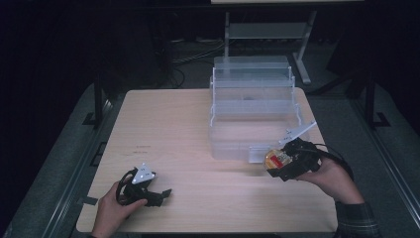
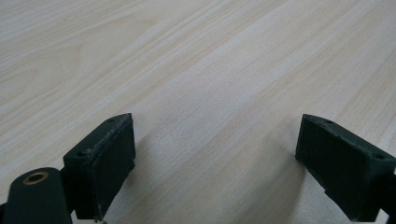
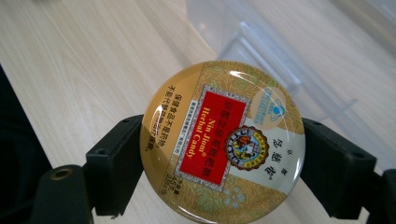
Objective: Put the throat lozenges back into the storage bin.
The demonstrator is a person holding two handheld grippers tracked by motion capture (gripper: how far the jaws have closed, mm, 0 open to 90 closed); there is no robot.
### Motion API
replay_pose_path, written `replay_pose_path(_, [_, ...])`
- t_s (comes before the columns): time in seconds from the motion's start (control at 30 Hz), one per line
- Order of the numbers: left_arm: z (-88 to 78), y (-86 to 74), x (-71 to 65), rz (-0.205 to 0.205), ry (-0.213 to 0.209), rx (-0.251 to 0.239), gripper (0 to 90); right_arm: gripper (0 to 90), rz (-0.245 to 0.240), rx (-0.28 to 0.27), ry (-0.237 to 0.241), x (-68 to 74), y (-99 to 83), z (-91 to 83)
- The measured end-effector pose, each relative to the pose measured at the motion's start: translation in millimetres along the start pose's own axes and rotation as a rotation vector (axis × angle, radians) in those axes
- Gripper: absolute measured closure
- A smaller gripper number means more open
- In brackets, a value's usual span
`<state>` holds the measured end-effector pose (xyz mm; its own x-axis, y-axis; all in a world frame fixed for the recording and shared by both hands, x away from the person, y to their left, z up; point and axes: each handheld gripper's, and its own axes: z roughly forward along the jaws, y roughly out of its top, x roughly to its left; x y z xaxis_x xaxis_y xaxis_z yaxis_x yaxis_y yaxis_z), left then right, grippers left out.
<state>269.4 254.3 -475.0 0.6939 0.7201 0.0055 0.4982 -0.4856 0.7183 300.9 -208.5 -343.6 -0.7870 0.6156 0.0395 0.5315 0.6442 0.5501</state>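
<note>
My right gripper point(image 1: 275, 159) is shut on a round gold candy tin point(image 3: 223, 142) with a red label; the tin point(image 1: 275, 159) hangs just above the table near the front right corner of a clear plastic box point(image 1: 255, 116). In the right gripper view the two black jaws press the tin's rim from either side. My left gripper point(image 1: 166, 192) rests low on the wooden table point(image 1: 168, 124) at the front left, held by a hand. In the left gripper view its fingers point(image 2: 105, 161) stand wide apart with bare wood between them.
The clear box is a tiered organiser with open stepped trays point(image 1: 252, 82), standing at the table's back right. Beyond the table's far edge are a metal stand point(image 1: 302, 44) and cables on the dark floor. Bare wood spans the table's left and middle.
</note>
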Motion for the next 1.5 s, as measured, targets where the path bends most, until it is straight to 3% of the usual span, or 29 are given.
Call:
replay_pose_path(0.47, [0.0, 0.0, 0.0, 0.0, 0.0, 0.0, 11.2, 19.8, 0.044, -0.008, -0.044, -26.1, 3.4, -13.2])
replay_pose_path(0.73, [-0.1, 0.1, 0.2, 0.002, -0.001, 0.002, 11.2, 19.8, 0.09, -0.002, -0.068, -48.6, 5.1, -17.7])
replay_pose_path(1.5, [-0.1, 0.0, 0.0, 0.001, -0.001, 0.002, 11.2, 19.8, 0.163, -0.01, -0.139, -83.9, 14.9, -19.2])
